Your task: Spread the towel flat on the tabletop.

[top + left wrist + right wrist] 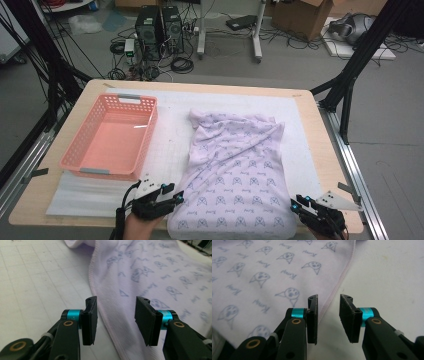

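Surroundings: workshop floor behind the table [320, 150], with two black computer towers [159, 31], loose cables and a cardboard box [306, 16] at the far side.
Work surface: light wooden table top covered by a white foam mat [170, 135] with a faint grid.
Cloth: pale lilac cloth [235, 170] printed with small grey-blue dog faces and lettering, spread on the mat right of centre; its near end reaches the table's front edge and its far end is rumpled into folds.
Cloth edges: stitched hem visible along the left side in the left gripper view [98, 302] and along the right side in the right gripper view [337, 287].
Basket: pink perforated plastic basket [75, 150] on the left part of the mat, well apart from the cloth, long side running away from the person.
Left gripper: left gripper [172, 196] at the near left corner of the cloth; jaws stand apart over the hem, the cloth's edge lying under the gap, pads not pressing on it.
Right gripper: right gripper [298, 204] at the near right corner of the cloth; jaws parted by a narrower gap, the hem running just beside the left jaw, nothing clamped.
Hands: person's hands enter from the bottom edge of the high view, one behind each gripper.
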The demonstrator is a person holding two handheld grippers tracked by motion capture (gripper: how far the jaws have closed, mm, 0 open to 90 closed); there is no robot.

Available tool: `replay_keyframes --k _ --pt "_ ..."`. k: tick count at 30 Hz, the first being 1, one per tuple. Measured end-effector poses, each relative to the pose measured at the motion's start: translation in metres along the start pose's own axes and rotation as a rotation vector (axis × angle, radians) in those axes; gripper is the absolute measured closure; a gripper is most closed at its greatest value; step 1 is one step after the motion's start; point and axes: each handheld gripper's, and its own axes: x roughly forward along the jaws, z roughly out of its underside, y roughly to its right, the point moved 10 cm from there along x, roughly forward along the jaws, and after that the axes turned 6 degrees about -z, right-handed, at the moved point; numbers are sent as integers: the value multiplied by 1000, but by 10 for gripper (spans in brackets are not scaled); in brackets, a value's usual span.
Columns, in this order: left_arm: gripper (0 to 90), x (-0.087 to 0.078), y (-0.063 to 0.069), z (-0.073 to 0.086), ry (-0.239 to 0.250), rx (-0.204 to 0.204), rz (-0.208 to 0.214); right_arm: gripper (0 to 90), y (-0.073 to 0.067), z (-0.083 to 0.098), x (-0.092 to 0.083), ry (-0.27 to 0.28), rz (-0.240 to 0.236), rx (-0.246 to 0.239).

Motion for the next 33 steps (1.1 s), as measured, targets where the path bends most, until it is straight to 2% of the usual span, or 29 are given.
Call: replay_keyframes --k 1,4,8,9,11,12,13,14,20,25,27,30,31,33 --pt "529 5 -3 -2 -12 -6 -11 681 1 -2 3 0 3 -1" --pt "517 17 -7 -8 -45 -18 -10 673 4 -9 14 -4 2 8" --pt "512 24 -3 -9 -63 6 -18 714 4 -11 28 -35 2 -1" --pt "540 24 -3 -8 -63 19 -31 751 3 -11 29 -31 -7 3" --pt "710 24 -1 -7 -68 54 -47 862 1 -10 28 -32 -35 6" --pt "787 23 0 -6 -74 68 -47 869 1 -10 27 -34 -30 3" --pt "855 23 2 -5 -77 64 -40 874 0 -9 26 -38 -30 5" --pt "861 20 3 -4 -80 61 -37 875 0 -9 25 -39 -35 -2" --pt "865 -4 15 14 -60 51 2 878 -6 2 11 -46 -65 2" --pt "864 -23 15 19 -44 52 5 878 -12 11 -5 -45 -77 -1" --pt "864 -29 17 23 -42 39 25 880 -14 16 -12 -45 -87 0" --pt "857 -33 25 30 -58 57 54 885 -17 24 -20 -61 -95 5" --pt "834 -33 26 31 -53 63 62 884 -18 26 -21 -68 -95 4" --pt "679 -30 24 28 -42 54 42 843 -18 26 -23 -65 -98 5"
